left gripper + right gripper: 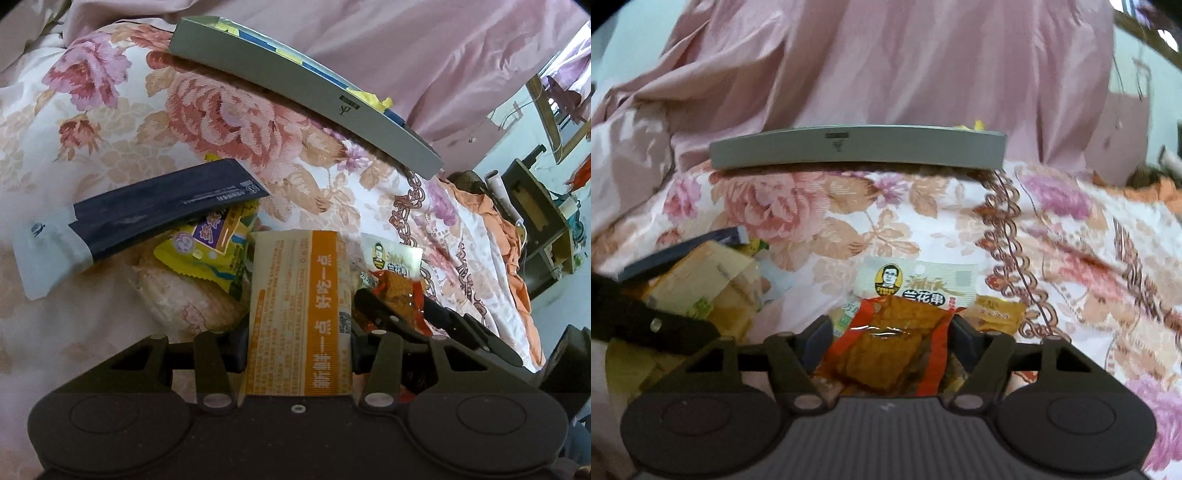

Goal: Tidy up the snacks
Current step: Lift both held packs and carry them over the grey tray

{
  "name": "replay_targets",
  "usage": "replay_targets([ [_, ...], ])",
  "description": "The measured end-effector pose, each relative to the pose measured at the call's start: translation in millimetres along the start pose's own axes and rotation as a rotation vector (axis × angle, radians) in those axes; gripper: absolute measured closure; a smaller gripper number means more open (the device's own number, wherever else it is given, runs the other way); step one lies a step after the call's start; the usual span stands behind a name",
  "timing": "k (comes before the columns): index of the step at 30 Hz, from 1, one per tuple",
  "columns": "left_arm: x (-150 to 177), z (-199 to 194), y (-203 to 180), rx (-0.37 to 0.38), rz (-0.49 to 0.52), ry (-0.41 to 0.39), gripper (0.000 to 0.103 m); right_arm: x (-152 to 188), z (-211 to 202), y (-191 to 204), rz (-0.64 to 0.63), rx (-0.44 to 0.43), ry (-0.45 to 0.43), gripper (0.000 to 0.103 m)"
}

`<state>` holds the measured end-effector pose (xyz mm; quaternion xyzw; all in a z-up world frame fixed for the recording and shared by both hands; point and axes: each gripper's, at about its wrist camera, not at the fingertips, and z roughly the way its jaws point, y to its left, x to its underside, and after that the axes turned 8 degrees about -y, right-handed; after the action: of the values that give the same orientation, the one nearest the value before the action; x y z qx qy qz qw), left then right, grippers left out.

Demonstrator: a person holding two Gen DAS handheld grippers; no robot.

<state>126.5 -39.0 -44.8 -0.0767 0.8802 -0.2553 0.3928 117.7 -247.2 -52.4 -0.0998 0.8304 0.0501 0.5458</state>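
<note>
So the left gripper [299, 339] has its fingers clamped narrow on both sides of an orange-and-cream snack pack [299, 306], which stands up lengthwise between them above the floral bedspread [229, 122]. Just to its right, the right gripper [886, 332] straddles a red-edged tofu snack pouch [890, 339]; the pads sit right at the pouch's edges, middling wide, but I honestly can't tell if they're actually pressing on it. Left of the orange pack there's a little heap: a yellow wrapper [210, 254] with a dark navy packet [155, 214] lying across it. Further back on the bedspread sits a grey box [857, 147] with yellow and blue packets poking out, and pink bedding [905, 62] is bunched up behind it.
</note>
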Motion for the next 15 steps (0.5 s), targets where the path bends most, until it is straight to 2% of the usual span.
replay_targets([
  [6, 1, 0, 0, -0.001, 0.005, -0.002, 0.054, 0, -7, 17, -0.093, -0.020, 0.004, 0.039],
  [15, 2, -8, -10, 0.001, 0.032, -0.018, 0.054, -3, -14, 17, -0.092, -0.014, -0.012, 0.045],
])
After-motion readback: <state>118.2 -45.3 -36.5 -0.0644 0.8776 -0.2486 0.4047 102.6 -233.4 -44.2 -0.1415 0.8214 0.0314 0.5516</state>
